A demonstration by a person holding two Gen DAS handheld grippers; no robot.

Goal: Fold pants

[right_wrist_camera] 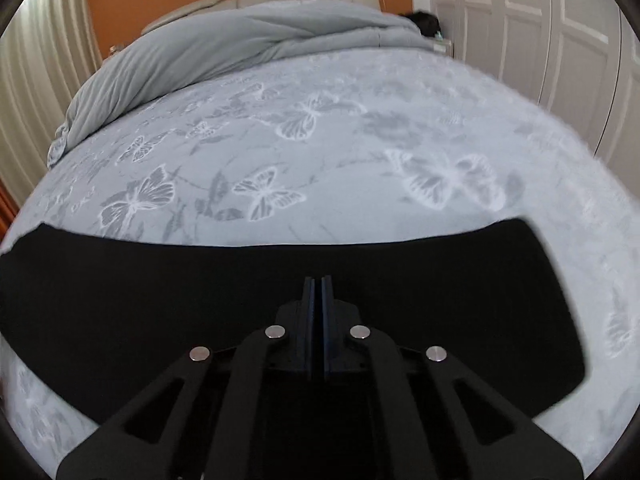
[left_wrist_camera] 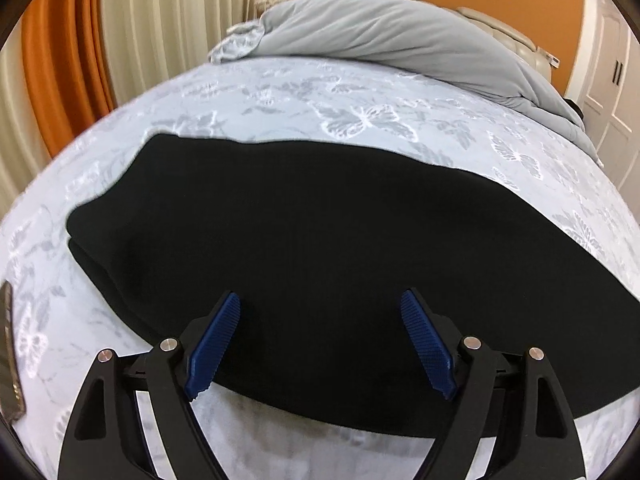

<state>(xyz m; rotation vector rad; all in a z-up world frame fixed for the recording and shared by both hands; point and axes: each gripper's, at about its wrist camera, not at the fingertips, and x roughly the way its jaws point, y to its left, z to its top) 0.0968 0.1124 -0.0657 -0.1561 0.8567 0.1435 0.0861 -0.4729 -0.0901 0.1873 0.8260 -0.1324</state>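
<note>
Black pants (left_wrist_camera: pixel 320 220) lie flat on a bed with a pale blue butterfly-print sheet (left_wrist_camera: pixel 360 120). In the left wrist view they stretch across the middle, their left end layered. My left gripper (left_wrist_camera: pixel 322 300) is open over the near edge of the pants, its blue pads (left_wrist_camera: pixel 216 340) wide apart with nothing between them. In the right wrist view the pants (right_wrist_camera: pixel 160 300) span the lower half, their right end rounded. My right gripper (right_wrist_camera: pixel 319 284) is shut above the pants; I cannot tell whether any cloth is pinched between the pads.
A bunched grey duvet (left_wrist_camera: pixel 380 40) lies across the head of the bed, also seen in the right wrist view (right_wrist_camera: pixel 220 48). A dark flat object (left_wrist_camera: pixel 10 352) lies at the bed's left edge. Curtains (left_wrist_camera: pixel 72 40) stand on the left, white wardrobe doors (right_wrist_camera: pixel 540 32) on the right.
</note>
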